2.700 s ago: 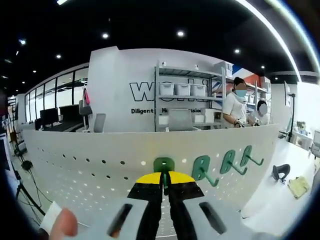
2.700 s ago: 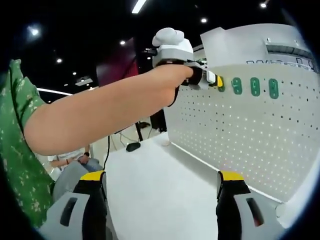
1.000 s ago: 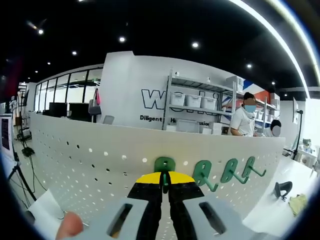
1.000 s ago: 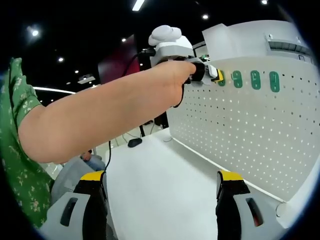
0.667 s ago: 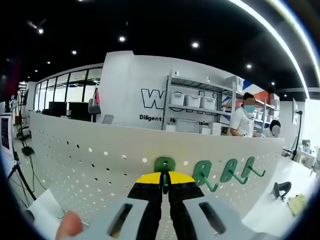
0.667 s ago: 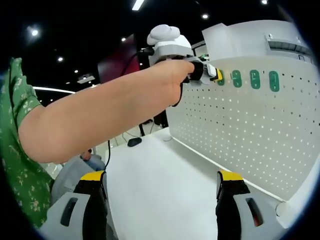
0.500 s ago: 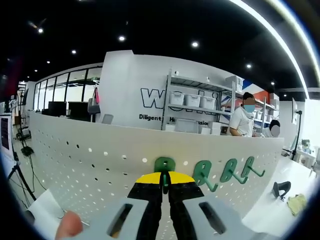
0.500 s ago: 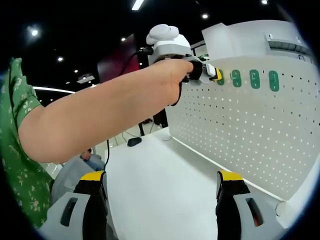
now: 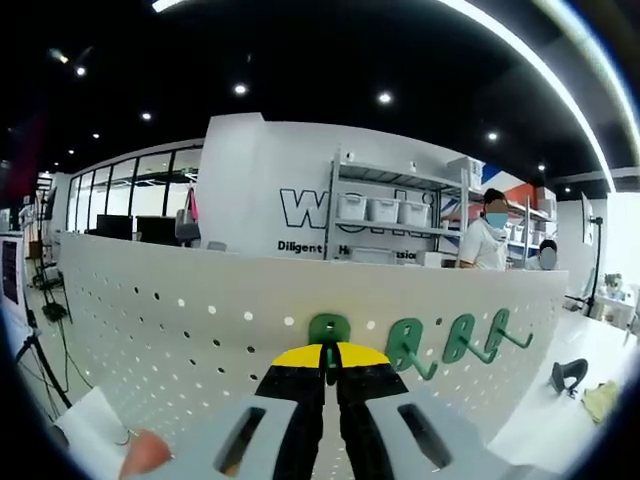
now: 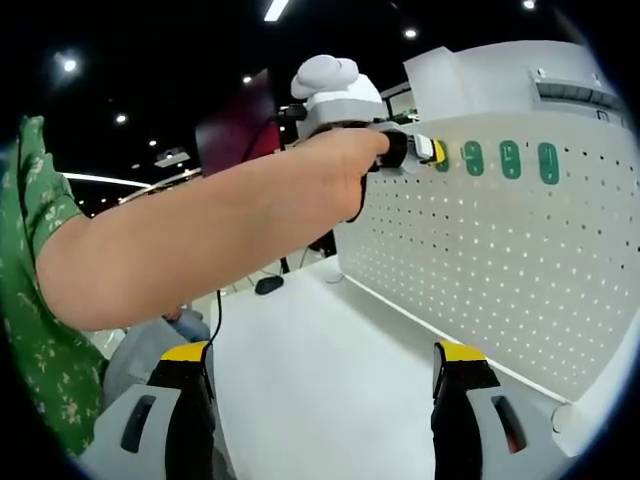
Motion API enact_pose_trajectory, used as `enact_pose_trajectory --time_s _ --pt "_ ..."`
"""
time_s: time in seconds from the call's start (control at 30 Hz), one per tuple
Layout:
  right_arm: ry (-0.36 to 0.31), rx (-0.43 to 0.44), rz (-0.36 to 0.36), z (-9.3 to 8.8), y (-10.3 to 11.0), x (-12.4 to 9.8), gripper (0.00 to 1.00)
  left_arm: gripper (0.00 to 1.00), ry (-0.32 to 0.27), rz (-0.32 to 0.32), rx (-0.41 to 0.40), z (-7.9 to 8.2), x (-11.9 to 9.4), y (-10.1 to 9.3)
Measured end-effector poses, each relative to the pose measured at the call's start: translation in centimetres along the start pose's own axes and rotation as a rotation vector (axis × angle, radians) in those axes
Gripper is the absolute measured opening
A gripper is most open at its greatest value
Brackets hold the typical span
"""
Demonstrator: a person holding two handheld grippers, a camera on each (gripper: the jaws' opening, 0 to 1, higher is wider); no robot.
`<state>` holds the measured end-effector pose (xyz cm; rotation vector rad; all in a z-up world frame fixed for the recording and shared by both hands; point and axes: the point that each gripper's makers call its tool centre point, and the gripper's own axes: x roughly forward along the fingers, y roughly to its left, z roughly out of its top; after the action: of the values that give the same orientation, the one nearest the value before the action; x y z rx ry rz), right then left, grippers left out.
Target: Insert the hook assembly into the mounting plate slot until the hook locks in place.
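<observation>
- The room is a large open office with a dark ceiling dotted with lights, a shelving rack [image 9: 385, 215] holding bins against a lettered wall, and two people standing off near the rack.
- A white pegboard [image 9: 180, 335] stands upright along the back edge of a white worktop [image 10: 330, 390]; this is the mounting plate, and its rows of holes run the length of the board.
- Along the pegboard's upper row, toward its right end, three green hooks [image 9: 458, 338] sit side by side, their arms reaching out from the face and curling up.
- The left gripper [image 9: 328, 362] is pressed straight up to the board, jaws narrowed onto the stem of a fourth green hook [image 9: 328, 330], whose rounded back plate lies flat on or just at the board face, next in line to the left of the three.
- The hook lies dead ahead of those jaws, stem along the gripper's own axis, so in my judgement any seating push goes straight into the board; whether it has locked I cannot tell.
- The right gripper [image 10: 325, 400] hangs low over the worktop, well apart from the board, jaws wide and holding nothing; the left hand is plainly the nearer one.
</observation>
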<state>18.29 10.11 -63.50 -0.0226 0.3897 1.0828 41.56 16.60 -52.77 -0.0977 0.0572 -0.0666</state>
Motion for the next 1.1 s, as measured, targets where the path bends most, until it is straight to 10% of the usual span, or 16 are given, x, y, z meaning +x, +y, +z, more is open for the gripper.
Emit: enact_pose_trajectory --time_s 1.1 --pt "0.002 0.006 -0.008 -0.2 -0.6 0.1 0.92 0.03 -0.002 -0.015 0.053 -0.3 0.2 0.1"
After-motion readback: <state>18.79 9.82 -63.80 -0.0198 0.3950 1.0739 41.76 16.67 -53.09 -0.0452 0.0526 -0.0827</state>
